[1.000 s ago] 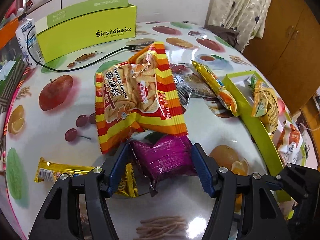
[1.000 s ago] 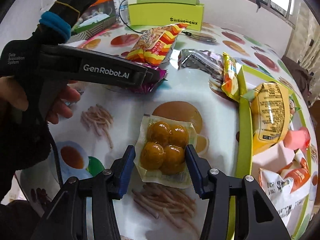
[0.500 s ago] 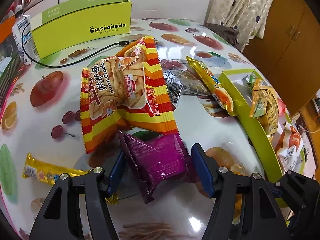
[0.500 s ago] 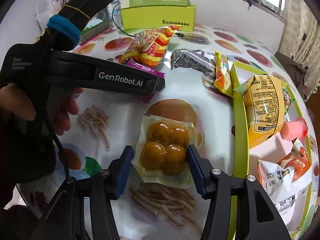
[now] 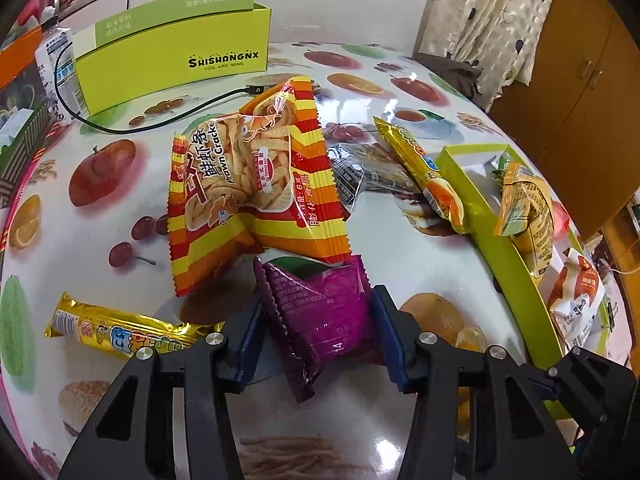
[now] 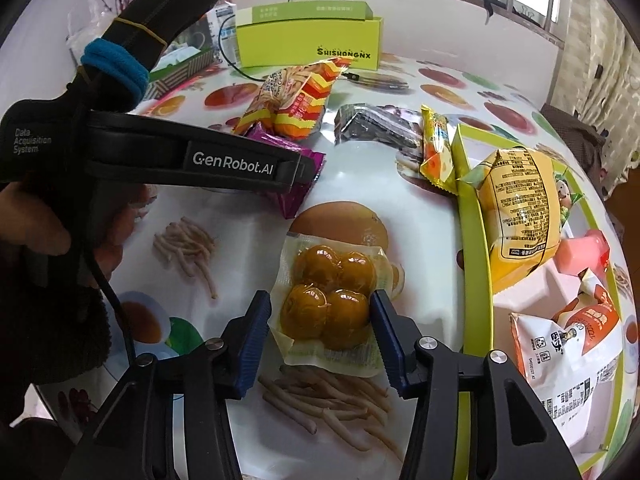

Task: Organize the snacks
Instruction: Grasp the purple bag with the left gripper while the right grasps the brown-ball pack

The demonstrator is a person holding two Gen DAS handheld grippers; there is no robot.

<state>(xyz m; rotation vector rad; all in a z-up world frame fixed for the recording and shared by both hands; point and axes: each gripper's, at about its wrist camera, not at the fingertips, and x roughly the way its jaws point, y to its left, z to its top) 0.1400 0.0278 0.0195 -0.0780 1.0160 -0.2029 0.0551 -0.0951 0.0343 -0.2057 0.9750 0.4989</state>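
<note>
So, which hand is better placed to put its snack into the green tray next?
Right, probably. The right gripper straddles the egg pack right beside the green tray; the left gripper, just closing around the purple packet, sits farther away.

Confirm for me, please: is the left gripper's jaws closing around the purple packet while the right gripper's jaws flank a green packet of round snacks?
Not quite: in the right wrist view the right gripper flanks a clear packet of amber round snacks, not green. The left gripper does have the purple packet.

Snack packs (image 5: 256, 184) nine; green boxes (image 5: 500, 248) two; bottle (image 5: 54, 64) one.
</note>
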